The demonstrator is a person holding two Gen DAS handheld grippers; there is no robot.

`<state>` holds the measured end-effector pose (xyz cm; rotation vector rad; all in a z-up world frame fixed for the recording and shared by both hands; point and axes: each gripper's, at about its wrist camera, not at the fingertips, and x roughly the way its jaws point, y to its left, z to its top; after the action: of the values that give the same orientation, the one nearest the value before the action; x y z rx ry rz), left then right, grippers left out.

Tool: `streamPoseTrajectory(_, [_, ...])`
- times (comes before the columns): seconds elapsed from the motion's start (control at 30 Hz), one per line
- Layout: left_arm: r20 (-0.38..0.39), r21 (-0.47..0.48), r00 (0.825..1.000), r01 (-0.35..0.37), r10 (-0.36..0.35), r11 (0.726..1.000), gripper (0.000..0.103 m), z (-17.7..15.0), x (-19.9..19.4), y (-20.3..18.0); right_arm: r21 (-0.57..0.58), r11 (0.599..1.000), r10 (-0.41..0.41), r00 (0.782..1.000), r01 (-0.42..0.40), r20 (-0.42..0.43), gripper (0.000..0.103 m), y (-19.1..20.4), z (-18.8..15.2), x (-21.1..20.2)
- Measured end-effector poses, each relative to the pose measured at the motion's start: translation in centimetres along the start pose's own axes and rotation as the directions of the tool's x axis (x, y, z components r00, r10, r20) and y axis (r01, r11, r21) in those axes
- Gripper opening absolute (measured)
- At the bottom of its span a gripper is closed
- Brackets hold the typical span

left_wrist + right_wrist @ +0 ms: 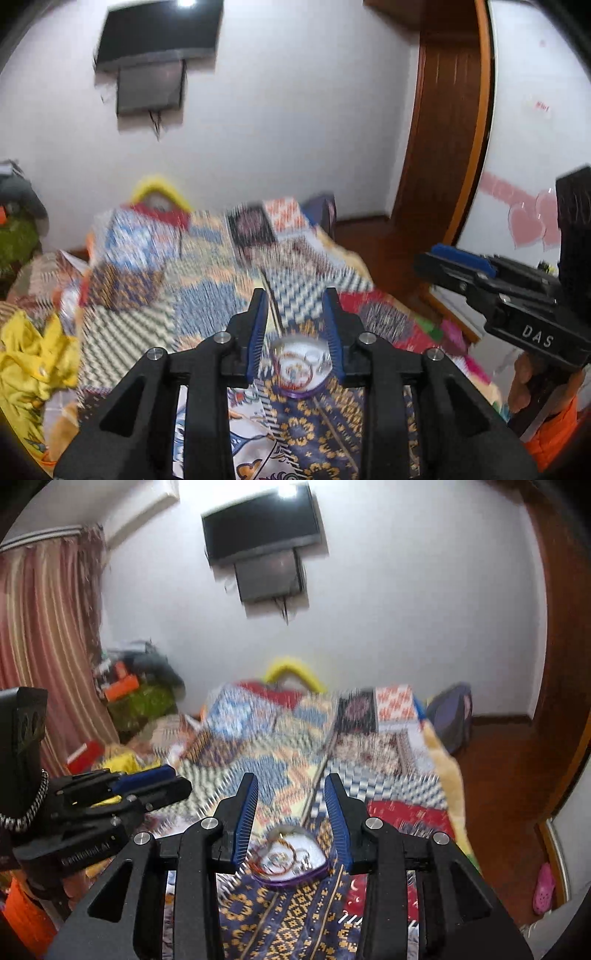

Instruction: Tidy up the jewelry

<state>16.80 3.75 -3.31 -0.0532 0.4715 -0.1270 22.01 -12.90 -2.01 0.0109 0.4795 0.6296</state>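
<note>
Two grippers level over quilt (pixel 207 280) | left gripper (pixel 295 306) parted, empty | right gripper (pixel 291 794) parted, empty | jewelry dish (pixel 291 860) below.

White wall (pixel 406 609), mounted TV (pixel 260 522), striped curtain (pixel 44 627).

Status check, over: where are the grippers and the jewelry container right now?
Left gripper open, right gripper open, both empty. Clear jewelry container on patchwork bedspread, below both sets of jaws. Nothing blocking it.
</note>
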Motion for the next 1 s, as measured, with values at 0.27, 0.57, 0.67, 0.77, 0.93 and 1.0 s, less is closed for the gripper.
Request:
streamPoseTrajectory(0.27, [0.286,0.016,0.957,-0.052,0.045,0.999,0.049,1.7,-10.8,-1.7,-0.054,0.998,-0.015,0.957,0.032,0.289,0.034,4.1,1.4,-10.7])
streamPoseTrajectory(0.57, [0.398,-0.03,0.908,-0.132,0.133,0.991,0.088,0.5,-16.1,-2.1,-0.046,0.989,-0.111,0.899,0.144,0.423,0.057,6.6,0.5,-15.1])
streamPoseTrajectory(0.67, [0.401,-0.048,0.903,-0.15,0.156,0.988,0.092,0.0,-16.5,-1.9,-0.037,0.985,-0.134,0.89,0.166,0.437,0.079,7.0,0.0,-14.9])
streamPoseTrajectory(0.77, [0.395,-0.055,0.903,-0.163,0.171,0.985,0.095,-0.3,-16.6,-1.9,-0.025,0.981,-0.162,0.881,0.193,0.445,0.092,7.5,-0.4,-14.9])
streamPoseTrajectory(0.93, [0.383,-0.049,0.904,-0.183,0.187,0.982,0.097,-1.1,-16.7,-2.4,-0.021,0.973,-0.198,0.873,0.231,0.446,0.103,7.9,-0.6,-15.4])
streamPoseTrajectory(1.0, [0.38,-0.048,0.906,-0.181,0.186,0.982,0.097,-1.2,-16.8,-2.6,-0.016,0.974,-0.197,0.878,0.227,0.436,0.103,7.8,-0.6,-15.5])
